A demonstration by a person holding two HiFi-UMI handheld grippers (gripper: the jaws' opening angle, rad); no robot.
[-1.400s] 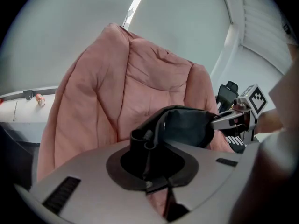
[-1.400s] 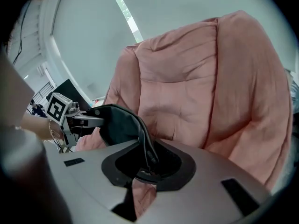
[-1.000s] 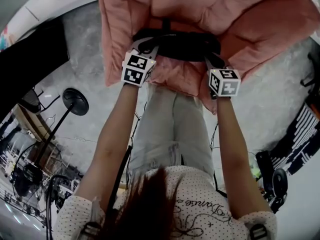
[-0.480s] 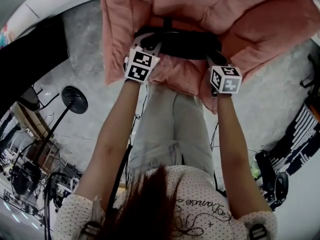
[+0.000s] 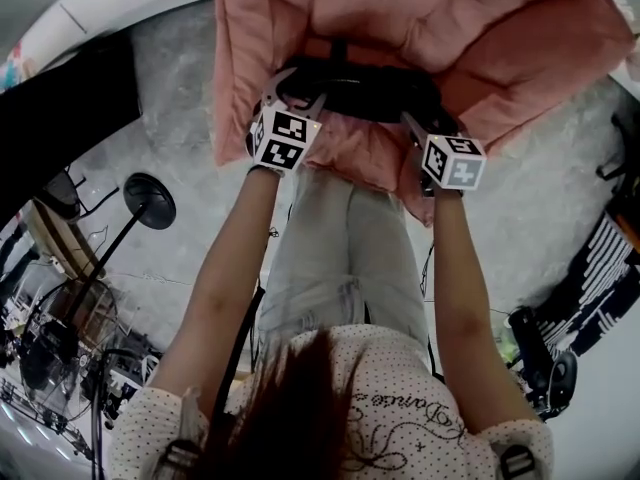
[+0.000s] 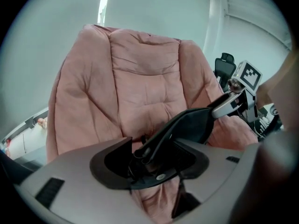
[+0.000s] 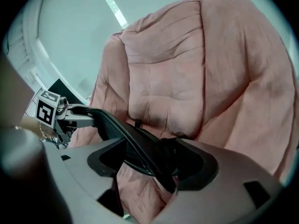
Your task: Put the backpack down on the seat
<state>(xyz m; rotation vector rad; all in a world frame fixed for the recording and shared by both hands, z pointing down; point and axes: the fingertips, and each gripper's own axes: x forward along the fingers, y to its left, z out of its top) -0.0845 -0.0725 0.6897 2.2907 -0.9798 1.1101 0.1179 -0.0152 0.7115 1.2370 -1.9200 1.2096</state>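
Black backpack (image 7: 135, 146) on pink padded seat (image 7: 173, 78)

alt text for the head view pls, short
A black backpack rests on a pink cushioned seat, seen from above. The person's left gripper and right gripper sit at its two ends, jaws just opened, with the backpack between them, unclamped.

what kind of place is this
Probably an indoor lab or recording studio: a pink chair on a grey floor, a stand with cables nearby, and an office chair further back.

Polka-dot top (image 5: 420, 408) with script print, pale jeans (image 5: 345, 248); marker cubes (image 5: 284, 138) on left tool (image 5: 297, 90) and right tool (image 5: 424, 120).
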